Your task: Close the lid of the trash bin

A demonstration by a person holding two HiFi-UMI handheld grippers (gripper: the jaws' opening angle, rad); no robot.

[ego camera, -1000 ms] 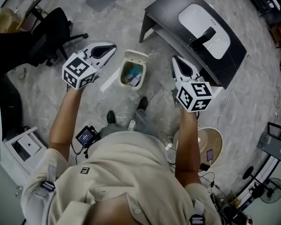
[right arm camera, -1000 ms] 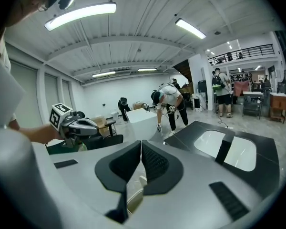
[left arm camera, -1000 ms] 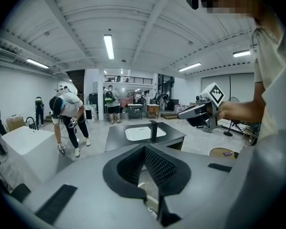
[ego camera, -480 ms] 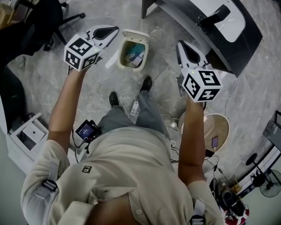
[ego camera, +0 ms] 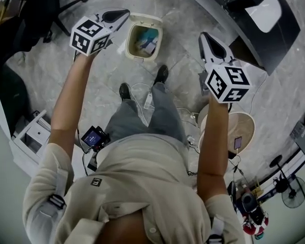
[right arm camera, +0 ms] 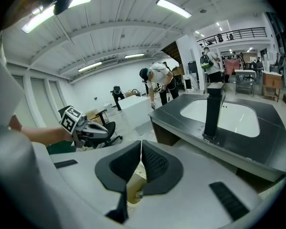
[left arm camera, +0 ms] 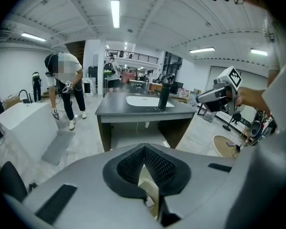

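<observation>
The L gripper [ego camera: 124,14] is held up in the air, w/ its tip just beside the far-left rim of the trash bin [ego camera: 131,40]; whether it touches the bin can't be told from the head view. In the left gripper view, the L gripper [left arm camera: 144,150] is seen w/ its black ribbed pads pressed together at the tip. Nothing is gripped between them. A cream edge is seen thru the slit below the tip, but which part of the bin it is can't be made out.

The R gripper [ego camera: 204,36] is held well apart from the bin, on its right side, near the dark counter [ego camera: 282,32]. In the right gripper view, the R gripper [right arm camera: 140,145] is likewise seen w/ pads brought together and nothing held.

The bin stands on the marble floor just ahead of the person's shoes, between the two grippers. The lid [ego camera: 148,18] is up at the far edge, not yet shut. The inside is left exposed, w/ bluish and white rubbish visible.

A white basin w/ a black tap [right arm camera: 212,109] is set into the counter. An office chair [ego camera: 43,4] is seen at far left.
</observation>
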